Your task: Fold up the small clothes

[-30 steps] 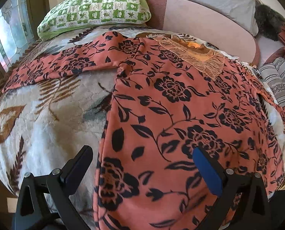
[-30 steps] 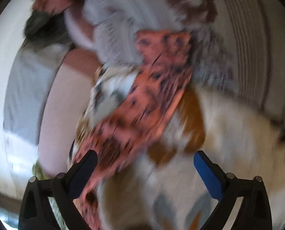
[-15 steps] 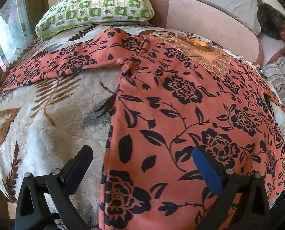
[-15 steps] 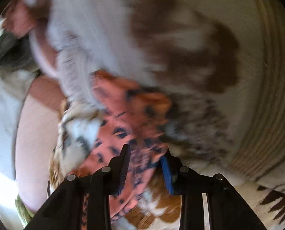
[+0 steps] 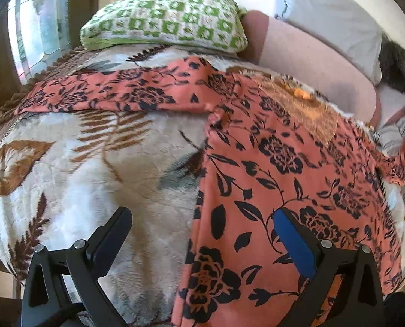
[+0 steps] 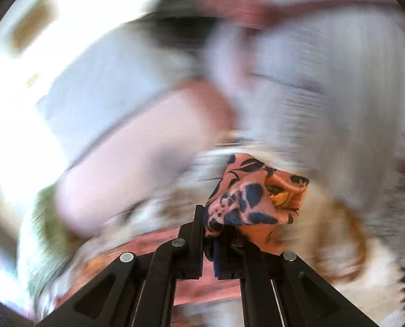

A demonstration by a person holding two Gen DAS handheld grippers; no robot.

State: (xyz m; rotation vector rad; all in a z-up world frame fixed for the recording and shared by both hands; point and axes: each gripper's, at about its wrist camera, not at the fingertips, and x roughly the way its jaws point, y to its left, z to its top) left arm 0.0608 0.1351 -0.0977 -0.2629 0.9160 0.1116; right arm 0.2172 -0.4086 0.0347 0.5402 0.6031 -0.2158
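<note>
The coral floral top (image 5: 281, 169) lies spread face-up on the leaf-print blanket (image 5: 74, 169), its body running from the near edge up to the lace neckline at the far side, one sleeve stretched out flat to the left and the other trailing off to the right. I have that right-hand sleeve end (image 6: 254, 196) pinched in my right gripper (image 6: 208, 245); its jaws are clamped tight on a bunched fold of the fabric, and the view around it is smeared, so I cannot say how high the sleeve is off the bed. My left gripper (image 5: 202, 234) hangs over the near hem with its jaws wide apart and nothing between them, one finger above the blanket and the other above the cloth, straddling the top's left side seam. My worry is the grip on the right: I am holding a crumpled wad, not a clean edge, so the sleeve may land twisted or creased when I carry it across. With the left side unpinned, a hard pull could also drag the whole body sideways on the plush blanket and skew it. The green checked pillow (image 5: 164, 16) sits well beyond the neckline, clear of the work.
</note>
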